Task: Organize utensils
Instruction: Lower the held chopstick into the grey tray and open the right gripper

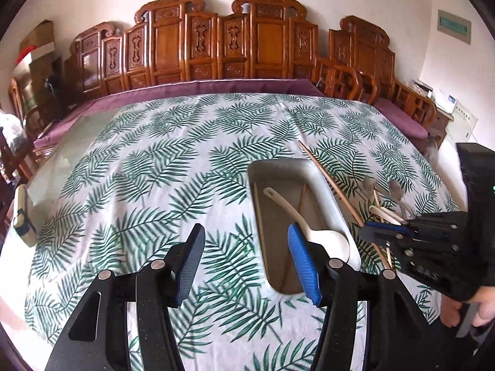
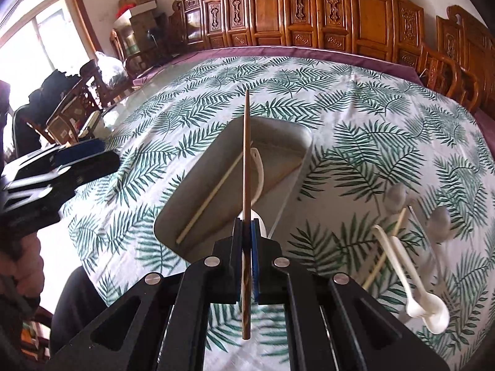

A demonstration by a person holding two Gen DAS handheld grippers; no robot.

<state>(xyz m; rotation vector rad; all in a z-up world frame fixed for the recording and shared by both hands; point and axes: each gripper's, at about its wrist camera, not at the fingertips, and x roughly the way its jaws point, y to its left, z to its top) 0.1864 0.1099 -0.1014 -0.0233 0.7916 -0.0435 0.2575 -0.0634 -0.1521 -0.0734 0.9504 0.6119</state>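
Left wrist view shows the left gripper [image 1: 246, 266] with its jaws spread and nothing between them, above a table covered by a white cloth printed with green fern leaves [image 1: 161, 167]. Just right of it lies a shallow grey rectangular tray [image 1: 321, 185], which holds a white ceramic soup spoon [image 1: 321, 235] and a thin pale chopstick [image 1: 261, 232]. Beyond the tray's right rim, the right gripper [image 1: 376, 232] pinches a long brown wooden chopstick [image 1: 328, 173] that slants across that rim. A loose pile of pale spoons and sticks [image 1: 386, 204] lies on the cloth farther right of the tray.

Right wrist view shows the right gripper [image 2: 246, 225] with its pads pressed together on the brown wooden chopstick [image 2: 246, 142], which stands upright in the picture over the tray [image 2: 278, 136]. Inside the tray lie the pale chopstick [image 2: 213, 191] and the white soup spoon [image 2: 260, 170]. Right of the tray, a white plastic spoon [image 2: 414, 278] lies on the fern cloth [image 2: 355, 99] among blurred utensils. Left of the tray, the left gripper [image 2: 89, 157] hangs over the cloth.
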